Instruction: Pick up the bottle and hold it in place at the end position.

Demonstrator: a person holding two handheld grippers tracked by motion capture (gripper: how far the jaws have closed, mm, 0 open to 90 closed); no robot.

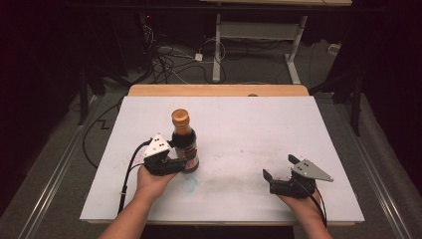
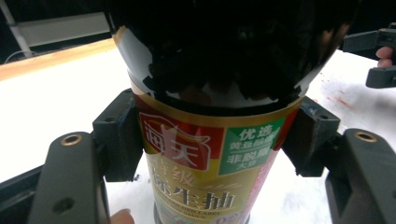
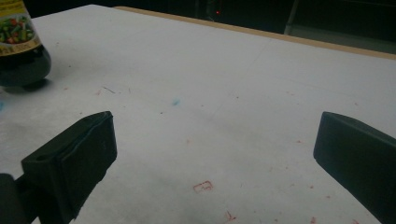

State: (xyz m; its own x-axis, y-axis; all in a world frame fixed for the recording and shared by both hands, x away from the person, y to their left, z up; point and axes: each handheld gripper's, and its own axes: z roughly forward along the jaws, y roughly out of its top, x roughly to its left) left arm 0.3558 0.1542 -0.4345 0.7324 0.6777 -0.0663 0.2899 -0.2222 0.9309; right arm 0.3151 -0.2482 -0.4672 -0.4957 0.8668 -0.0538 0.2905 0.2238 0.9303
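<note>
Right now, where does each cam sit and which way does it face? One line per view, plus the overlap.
High view: above the person's side, looking forward and down on the table; both forearms, left gripper and right gripper show.
Left gripper view: on the left gripper, looking along its jaws clamped on the soy sauce bottle.
Right gripper view: on the right gripper, low over the table, jaws open.
Shared: all three show the bottle and the white tabletop.

The left hand-held gripper (image 1: 183,162) lies level, its jaws clamped on something between the pads, the left hand (image 1: 152,180) behind it. The right hand-held gripper (image 1: 279,168) rests low with jaws spread wide, the right hand (image 1: 298,199) behind it.
</note>
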